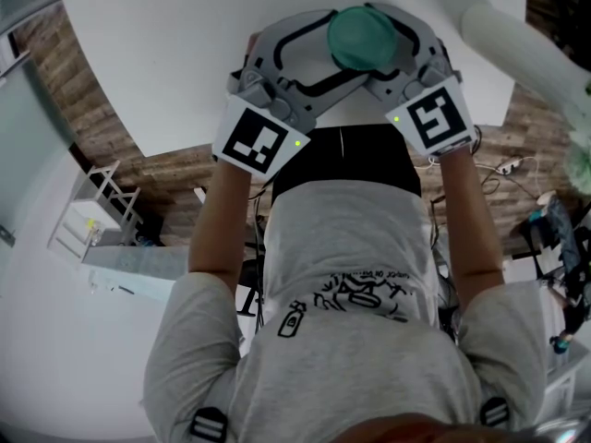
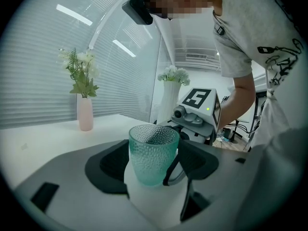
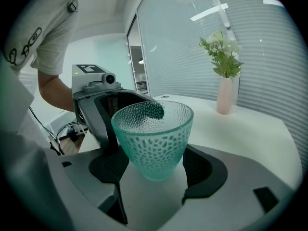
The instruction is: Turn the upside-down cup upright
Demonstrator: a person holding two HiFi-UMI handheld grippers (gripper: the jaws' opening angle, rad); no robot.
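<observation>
Cup [image 3: 153, 138] stands mouth-up on the white bench [image 1: 185, 44], its base on the surface, so as I judge it the turning itself is done and the step in hand is letting go. It sits between both of my tools at once. My left gripper [image 2: 155, 170] comes at it from one side with its jaws set wide and a gap on each side of the cup's narrow foot. My right gripper [image 3: 155, 165] faces it from the other side, also spread wide, its dark pads just beside the glassy wall, and I see no pad pressing on it. From above, the two grippers nearly meet around the green rim.

The next move, I think, calls for drawing each gripper straight back along its own line. The wider rim overhangs the pads, so a sideways or upward drift could catch and tip the cup.
</observation>
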